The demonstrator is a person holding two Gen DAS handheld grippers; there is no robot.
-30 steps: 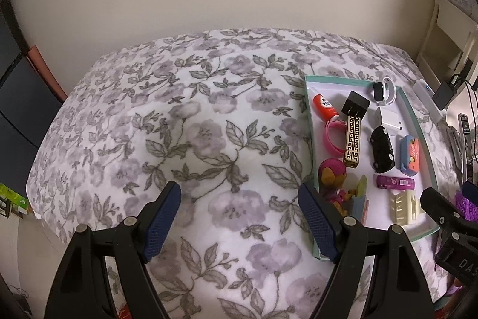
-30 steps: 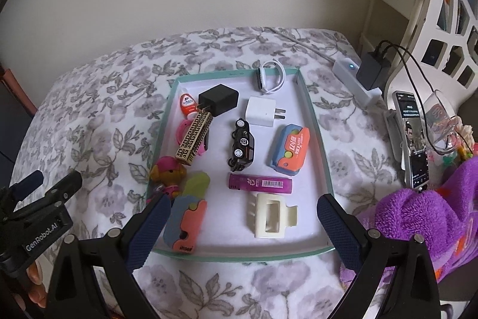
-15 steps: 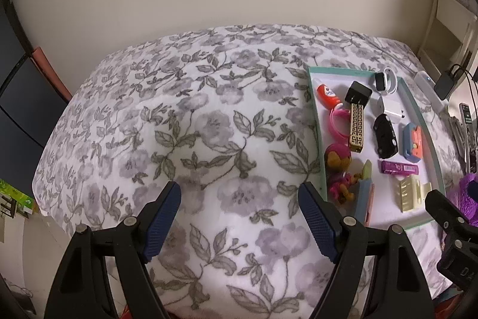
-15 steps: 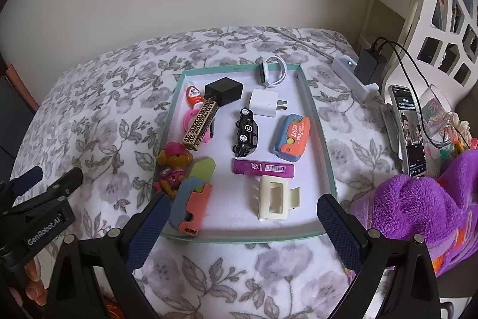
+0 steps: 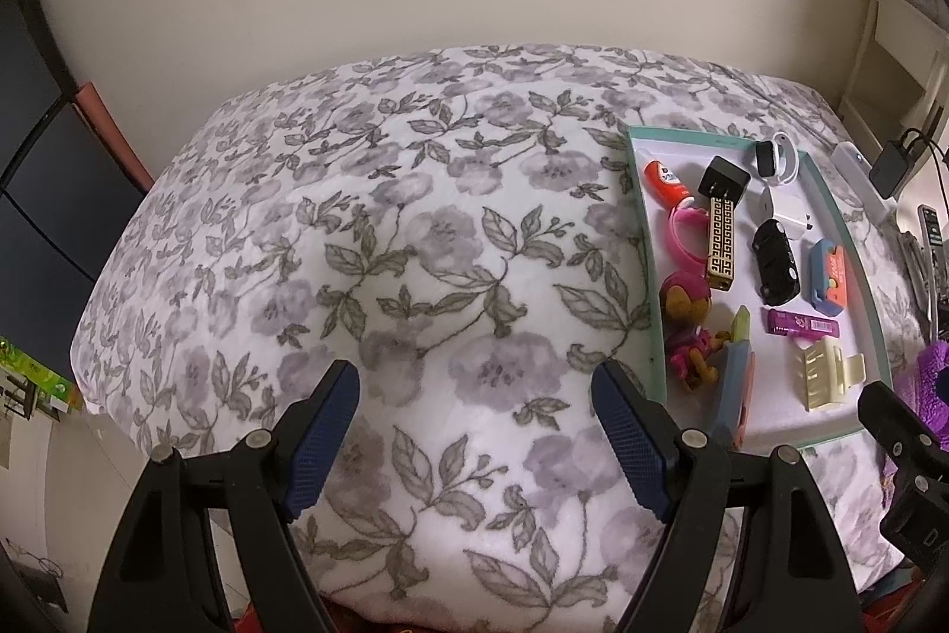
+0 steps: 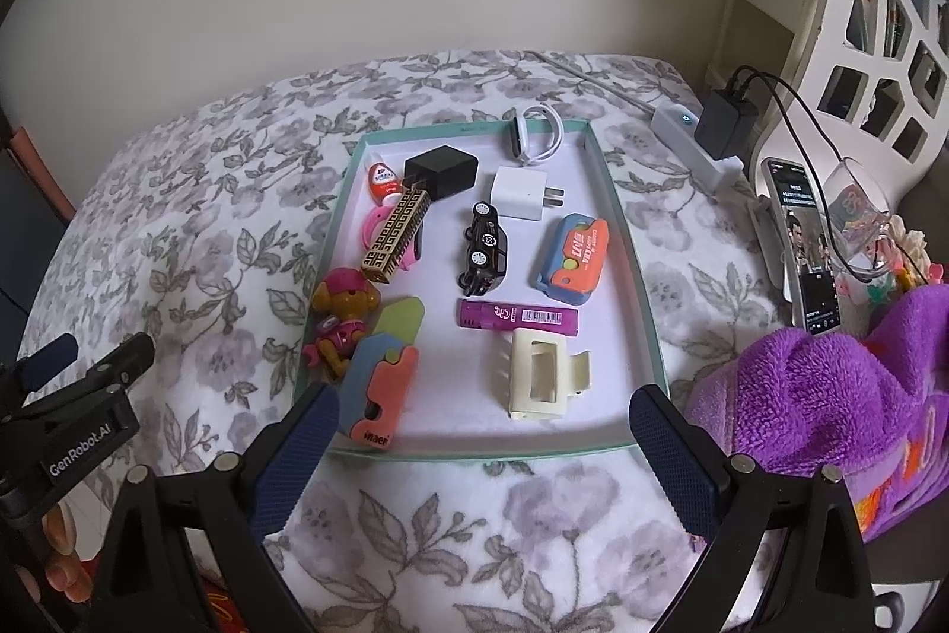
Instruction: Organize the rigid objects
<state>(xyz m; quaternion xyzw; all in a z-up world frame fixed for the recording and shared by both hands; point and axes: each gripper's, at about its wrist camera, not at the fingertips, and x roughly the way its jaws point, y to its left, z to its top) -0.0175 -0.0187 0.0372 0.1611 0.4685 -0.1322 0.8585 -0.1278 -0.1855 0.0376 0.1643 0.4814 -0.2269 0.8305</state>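
A bedroom: floral bedspread (image 5: 415, 247), purple blanket (image 6: 830, 395).

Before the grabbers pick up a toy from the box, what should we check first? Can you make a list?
1. Left gripper open with nothing in it: ok.
2. Right gripper open with nothing in it: ok.
3. Box lying flat on the flowery bedspread: ok.
4. Hair clip lying apart from the other things, nearest the right gripper, easy to reach: ok.
5. Toy car has room around it for fingers: ok.
6. Gold patterned case free to lift alone: not ok, it rests across the pink ring and touches the black plug.
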